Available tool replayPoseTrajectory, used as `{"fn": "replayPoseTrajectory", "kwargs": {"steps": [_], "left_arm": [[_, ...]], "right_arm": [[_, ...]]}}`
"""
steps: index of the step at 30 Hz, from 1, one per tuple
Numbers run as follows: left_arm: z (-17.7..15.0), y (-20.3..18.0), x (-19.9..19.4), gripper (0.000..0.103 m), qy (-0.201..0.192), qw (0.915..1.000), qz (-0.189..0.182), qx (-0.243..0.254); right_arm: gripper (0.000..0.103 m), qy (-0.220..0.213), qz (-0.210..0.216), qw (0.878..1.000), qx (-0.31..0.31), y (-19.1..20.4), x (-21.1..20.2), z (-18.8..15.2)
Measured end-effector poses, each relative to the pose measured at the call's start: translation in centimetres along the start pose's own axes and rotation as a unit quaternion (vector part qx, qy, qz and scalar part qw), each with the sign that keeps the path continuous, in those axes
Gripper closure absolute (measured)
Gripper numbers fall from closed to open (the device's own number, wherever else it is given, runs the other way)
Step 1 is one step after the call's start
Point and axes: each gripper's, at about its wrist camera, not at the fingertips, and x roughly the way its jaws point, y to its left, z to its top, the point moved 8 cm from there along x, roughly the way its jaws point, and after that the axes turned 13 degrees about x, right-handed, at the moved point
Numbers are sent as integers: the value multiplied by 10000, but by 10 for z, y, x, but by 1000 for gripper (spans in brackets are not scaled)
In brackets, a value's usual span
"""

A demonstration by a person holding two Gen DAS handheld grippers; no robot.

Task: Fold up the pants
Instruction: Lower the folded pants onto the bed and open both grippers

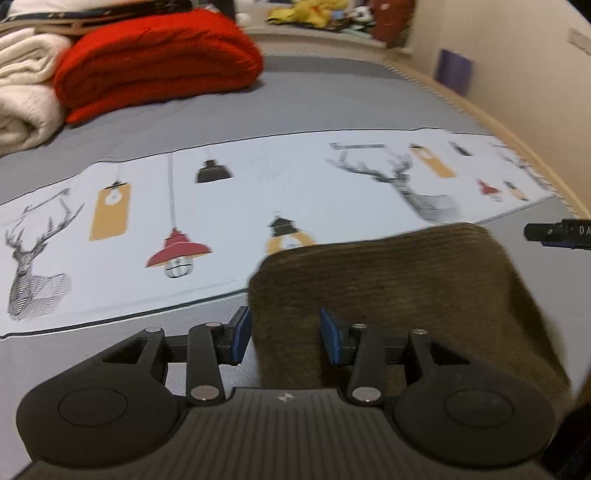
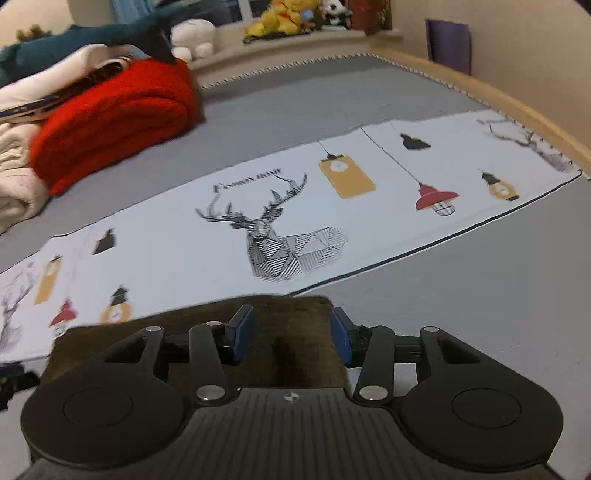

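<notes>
left hand-held gripper (image 1: 283, 334): jaws parted, blue pads (image 1: 239, 334) standing off the cloth. Pants edge runs up between them but nothing is pinched. Reads as released, not gripping.
right hand-held gripper (image 2: 291, 334): same picture. Jaws apart, brown fabric lies between and under them, and I see no squeeze on it. Judged as let go.
pants (image 1: 388, 288): brown corduroy, folded into a compact block, lower centre-right of the left view, bottom centre of the right view. Far edge is rounded and thick, so likely already doubled over.
why here: both tools sit at the near edge, one toward each side, probably because that is where the fold was carried over and laid down.
printed cloth (image 2: 295, 206): pale strip with deer and lamp prints, crossing mid-frame. Far edge of the pants overlaps it.
bed (image 2: 480, 280): grey sheet, carries everything.
red blanket (image 1: 155, 62): folded, upper left, well apart from the pants. Cream blanket (image 1: 22, 88) beside it.
background: plush toys (image 2: 284, 18) on a ledge, top centre.
risk: motion blur on the pants' edges, so exact contact is uncertain.
next, my guess: check that the fold lies square, regrip if another fold is wanted.
</notes>
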Motion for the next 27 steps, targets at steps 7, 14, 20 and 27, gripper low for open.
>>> {"fn": "replayPoseTrajectory", "kwargs": {"steps": [7,14,20,27], "left_arm": [[-41,-5,19,50,814,9962,-302,-55],[-53,-27,-13,50,790,9951,-571,168],[-60,-38,-45,36,846,9960,-5,291],[-30,-83,-163,0,-754,9919,1020,25]], "right_arm": [[44,1234,-611,9902,-210,-37,-7,-81],[43,973,-752,9921,-262,-52,-34,-95],[44,678,-660,9954,169,-57,-60,-90],[24,-1035,442,9926,-449,-2,-174,-53]]}}
